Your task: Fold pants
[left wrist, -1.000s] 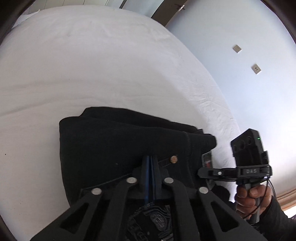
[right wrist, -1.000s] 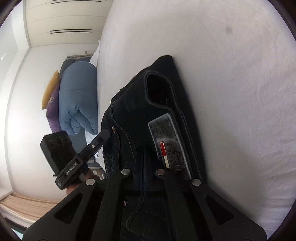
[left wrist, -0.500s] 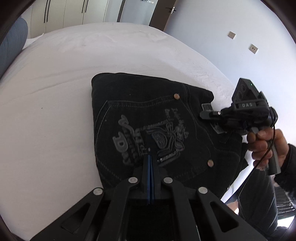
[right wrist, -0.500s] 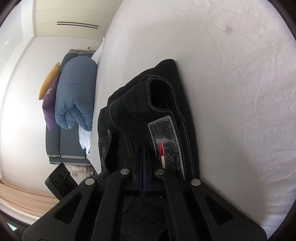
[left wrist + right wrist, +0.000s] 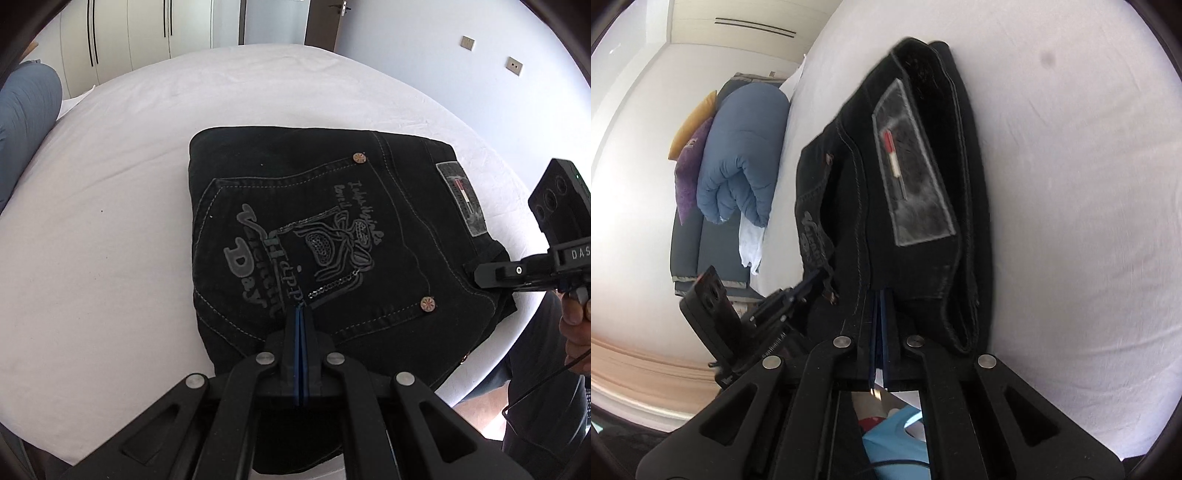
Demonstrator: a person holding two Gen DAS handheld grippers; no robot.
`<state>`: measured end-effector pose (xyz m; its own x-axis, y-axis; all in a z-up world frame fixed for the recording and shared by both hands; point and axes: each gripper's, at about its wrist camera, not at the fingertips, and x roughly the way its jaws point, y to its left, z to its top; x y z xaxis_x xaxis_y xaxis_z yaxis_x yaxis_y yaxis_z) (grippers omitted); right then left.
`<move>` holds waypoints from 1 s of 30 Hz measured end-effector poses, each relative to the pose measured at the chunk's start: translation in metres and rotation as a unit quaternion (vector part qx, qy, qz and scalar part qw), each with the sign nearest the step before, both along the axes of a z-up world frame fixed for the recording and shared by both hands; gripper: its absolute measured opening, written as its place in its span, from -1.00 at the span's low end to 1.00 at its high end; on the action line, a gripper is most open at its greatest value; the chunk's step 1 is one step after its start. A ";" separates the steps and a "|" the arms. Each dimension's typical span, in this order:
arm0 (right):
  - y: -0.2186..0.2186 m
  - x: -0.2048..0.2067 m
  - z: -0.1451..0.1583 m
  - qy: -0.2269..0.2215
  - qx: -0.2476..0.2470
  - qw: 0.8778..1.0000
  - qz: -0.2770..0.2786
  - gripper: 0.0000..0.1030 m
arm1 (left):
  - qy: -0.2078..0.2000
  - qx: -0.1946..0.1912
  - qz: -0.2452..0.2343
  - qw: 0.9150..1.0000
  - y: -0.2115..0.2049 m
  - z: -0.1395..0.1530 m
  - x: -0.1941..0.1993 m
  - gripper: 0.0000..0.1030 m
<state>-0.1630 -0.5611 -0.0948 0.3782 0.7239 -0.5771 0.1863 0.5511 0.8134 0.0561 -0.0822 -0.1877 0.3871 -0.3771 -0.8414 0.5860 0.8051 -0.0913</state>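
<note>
Black pants [image 5: 314, 236] lie folded into a compact rectangle on the white bed [image 5: 110, 221], back pocket with grey embroidery facing up. My left gripper [image 5: 300, 308] is shut and empty, raised above the near part of the pocket. My right gripper [image 5: 476, 275] shows at the right, its tip at the waistband edge. In the right wrist view the right gripper [image 5: 881, 295] is shut with its tip against the waistband of the pants [image 5: 923, 206], below the grey label [image 5: 912, 173]. The left gripper [image 5: 816, 277] shows at lower left.
The bed sheet [image 5: 1071, 221] spreads wide beyond the pants. A rolled blue duvet [image 5: 742, 162] and purple and yellow cushions [image 5: 689, 166] lie on a dark sofa beside the bed. Wardrobe doors [image 5: 147, 33] and a wall with switches [image 5: 513, 66] stand behind.
My left gripper has let go of the pants and risen back, so the whole folded pile shows. My right gripper has pulled back to the waistband edge.
</note>
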 end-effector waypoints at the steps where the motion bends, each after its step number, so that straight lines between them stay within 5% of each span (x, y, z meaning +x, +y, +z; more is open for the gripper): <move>1: -0.002 -0.006 -0.003 -0.009 0.009 1.000 -0.007 -1.00 | -0.003 0.001 0.000 1.000 0.000 -0.001 -0.001 -0.95; 7: 0.005 -0.020 -0.006 -0.062 -0.011 0.998 -0.005 -1.00 | -0.007 0.000 0.001 1.000 -0.010 -0.002 -0.007 -0.95; 12: 0.018 -0.029 0.030 -0.105 -0.021 0.994 0.024 -1.00 | -0.018 0.007 0.001 1.000 -0.010 -0.003 -0.013 -0.95; 16: 0.036 -0.031 0.012 -0.077 -0.070 0.993 0.056 -0.98 | -0.034 0.016 -0.001 0.999 -0.013 -0.004 -0.022 -0.95; 20: 0.025 -0.042 -0.014 -0.060 -0.005 0.998 0.012 -1.00 | -0.031 0.015 0.001 0.999 -0.015 -0.004 -0.023 -0.96; 30: 0.009 -0.063 0.039 -0.085 -0.036 0.995 0.047 -0.84 | -0.046 -0.009 0.014 0.999 -0.001 0.011 -0.035 -0.92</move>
